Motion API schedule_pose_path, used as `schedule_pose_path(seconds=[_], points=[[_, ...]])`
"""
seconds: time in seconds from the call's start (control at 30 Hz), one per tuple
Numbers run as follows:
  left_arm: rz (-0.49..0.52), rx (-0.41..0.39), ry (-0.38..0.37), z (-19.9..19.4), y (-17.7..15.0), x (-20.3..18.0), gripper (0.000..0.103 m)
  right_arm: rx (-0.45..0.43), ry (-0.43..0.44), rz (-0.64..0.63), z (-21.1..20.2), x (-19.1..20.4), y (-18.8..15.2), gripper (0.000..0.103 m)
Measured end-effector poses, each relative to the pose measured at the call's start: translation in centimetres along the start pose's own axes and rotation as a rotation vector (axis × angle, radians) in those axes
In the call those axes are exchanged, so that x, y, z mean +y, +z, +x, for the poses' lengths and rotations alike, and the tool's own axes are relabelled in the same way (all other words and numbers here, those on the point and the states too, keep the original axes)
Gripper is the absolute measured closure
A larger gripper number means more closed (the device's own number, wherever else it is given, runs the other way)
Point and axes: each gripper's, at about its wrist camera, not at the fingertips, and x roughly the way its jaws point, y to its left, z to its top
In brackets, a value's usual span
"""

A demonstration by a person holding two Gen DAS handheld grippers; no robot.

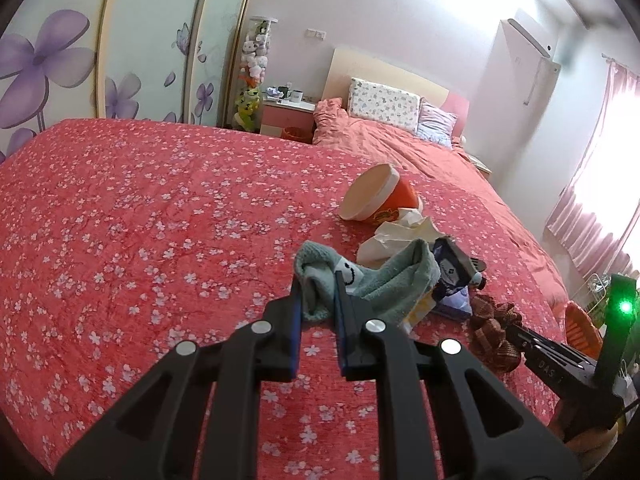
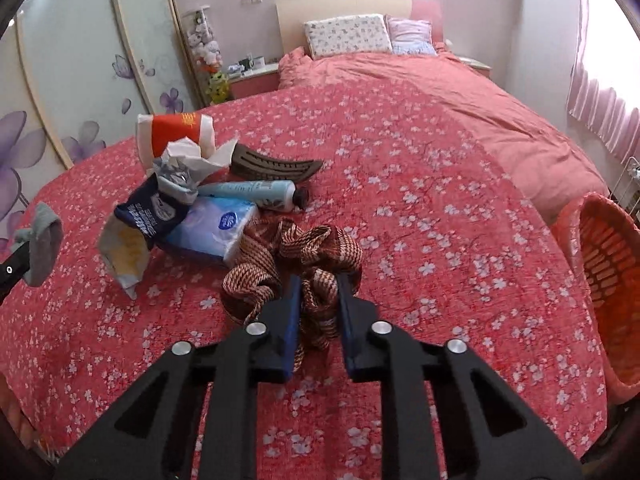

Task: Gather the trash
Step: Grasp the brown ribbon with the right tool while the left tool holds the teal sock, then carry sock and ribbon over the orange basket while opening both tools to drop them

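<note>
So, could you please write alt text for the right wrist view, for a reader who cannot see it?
The right tool is shut on a brown woven cloth lying on a red floral bedspread. Behind it lies a pile of litter: a tissue pack, a tube, a torn dark packet and an orange-and-white cup. An orange basket stands at the right edge.

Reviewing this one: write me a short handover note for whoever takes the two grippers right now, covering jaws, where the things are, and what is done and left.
Left gripper: jaws shut on the green sock, lifted off the bed.
Right gripper: jaws shut on the brown woven cloth, which lies on the bed.
Pile on the bed: paper cup, crumpled tissue, dark blue wrapper, tissue pack, tube, brown comb.
Orange basket stands at the bed's right edge.
Done: two items gripped. Left: nothing visibly binned yet; the pile remains.
</note>
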Motion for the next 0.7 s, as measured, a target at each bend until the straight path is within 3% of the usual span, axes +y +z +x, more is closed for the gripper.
schedule_pose_path(seconds=[0.3, 0.7], points=[[0.036, -0.007, -0.031, -0.6, -0.1, -2.4, 0.089, -0.112, -0.036, 0.028, -3.9, -2.1, 0.3, 0.088], [0.108, 0.004, -0.114, -0.7, -0.6, -7.9, 0.089, -0.285, -0.151, 0.079, -8.9, -6.7, 0.8, 0.088]])
